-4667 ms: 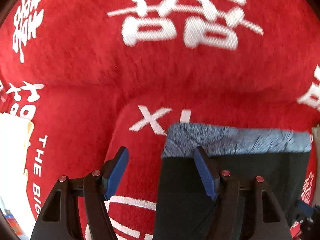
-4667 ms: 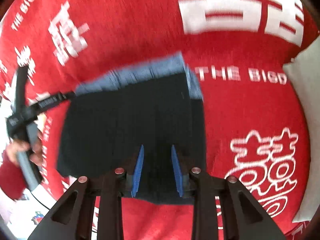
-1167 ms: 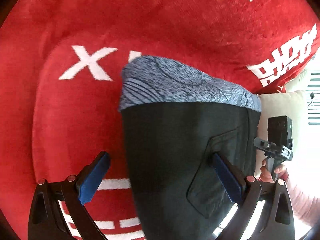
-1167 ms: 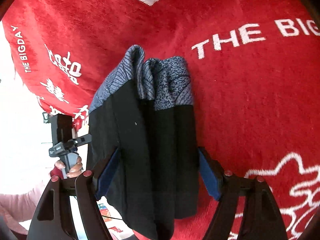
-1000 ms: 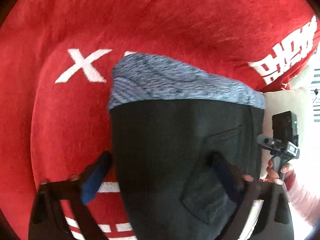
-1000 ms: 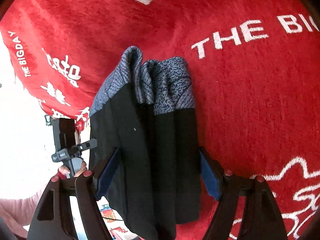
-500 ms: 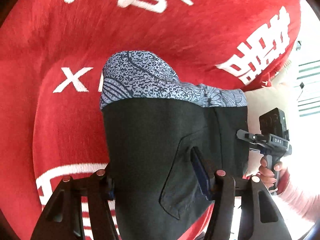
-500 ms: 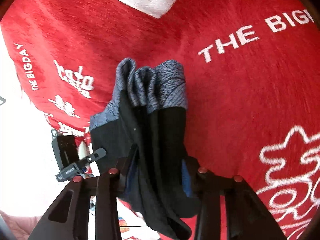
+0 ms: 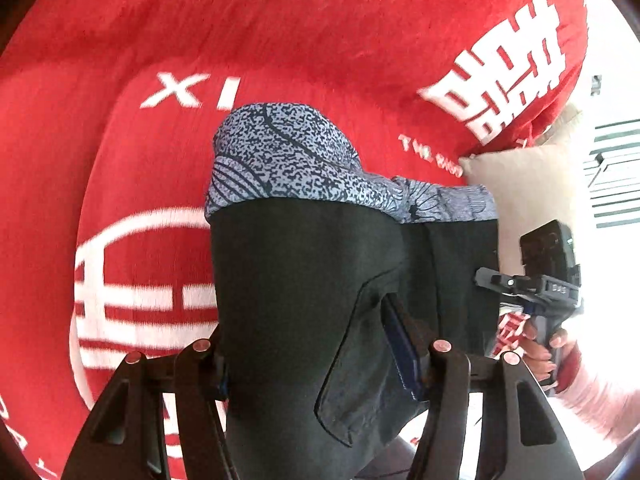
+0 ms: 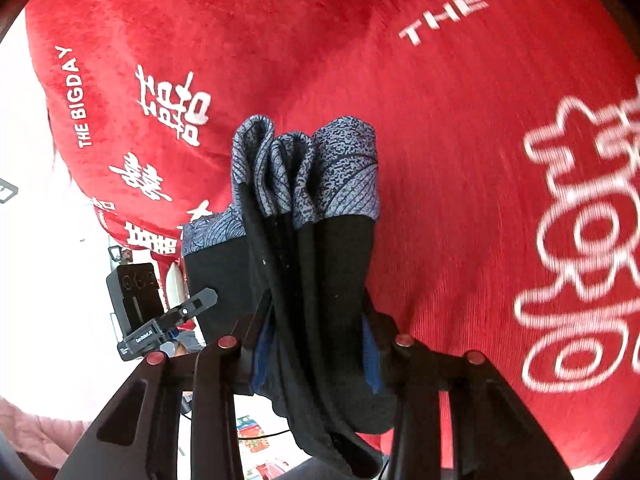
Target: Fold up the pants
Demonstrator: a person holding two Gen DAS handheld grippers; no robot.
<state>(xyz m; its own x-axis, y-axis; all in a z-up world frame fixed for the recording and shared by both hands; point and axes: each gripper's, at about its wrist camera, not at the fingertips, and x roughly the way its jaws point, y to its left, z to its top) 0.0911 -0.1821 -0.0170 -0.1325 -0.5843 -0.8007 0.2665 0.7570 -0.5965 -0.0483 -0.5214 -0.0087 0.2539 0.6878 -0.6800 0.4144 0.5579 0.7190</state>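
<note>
Both grippers clamped onto pants since a second ago, jaws just closing, bundle now lifted off red blanket [image 9: 120, 152] | left gripper [image 9: 320, 360] pinching black pants [image 9: 296, 280] by pocket side | right gripper [image 10: 316, 344] squeezing bunched folds, patterned cuffs [image 10: 340, 176] hanging toward blanket | beige cushion [image 9: 528, 184] right of pants

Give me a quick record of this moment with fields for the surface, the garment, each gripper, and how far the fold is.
surface: red blanket with white lettering
garment: black pants with a blue patterned band, bunched in layers
left gripper: just closed, shut on pants
right gripper: just closed, shut on pants
other: beige cushion at the blanket's edge
fold stage: partly folded, held between both grippers, band end hanging toward the blanket
</note>
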